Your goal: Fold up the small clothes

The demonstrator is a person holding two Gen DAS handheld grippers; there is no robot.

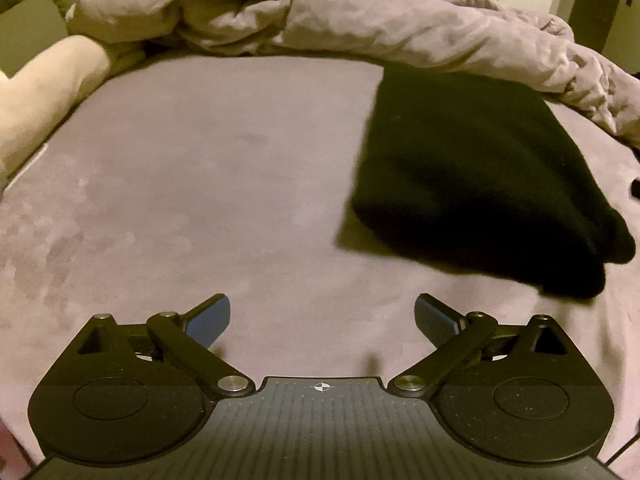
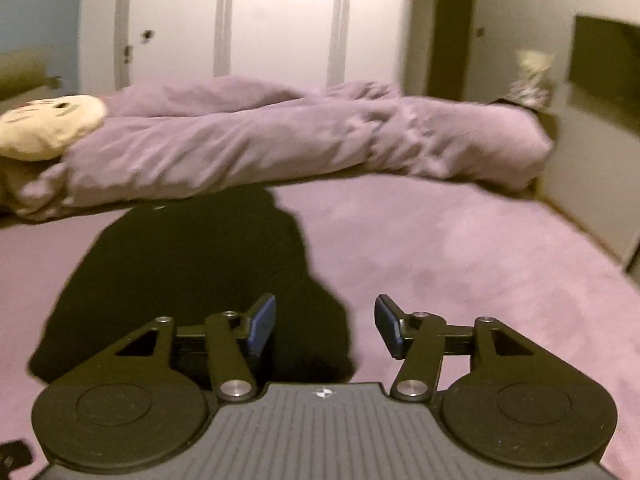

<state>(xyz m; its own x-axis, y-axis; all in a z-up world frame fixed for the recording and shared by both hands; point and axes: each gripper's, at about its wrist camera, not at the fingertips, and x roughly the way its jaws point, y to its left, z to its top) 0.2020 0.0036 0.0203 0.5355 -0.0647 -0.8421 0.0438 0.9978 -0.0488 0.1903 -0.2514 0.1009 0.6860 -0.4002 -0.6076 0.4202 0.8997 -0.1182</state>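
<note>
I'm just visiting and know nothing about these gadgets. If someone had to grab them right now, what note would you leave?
Left hand-held gripper: open, holding nothing, over the bare purple sheet.
Right hand-held gripper: open, holding nothing, at the near edge of the black garment.
The garment lies on the sheet and seems already folded over; detail is too dark to confirm.
The bunched duvet lies behind it.
Left to do: check the fold and finish if needed.

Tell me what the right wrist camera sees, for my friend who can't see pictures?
A black cloth garment lies flat on a purple bed sheet, just ahead and left of the open, empty right hand-held gripper. Behind it, a rumpled purple duvet stretches across the bed, with a cream plush toy at its left end and white wardrobe doors beyond.
</note>
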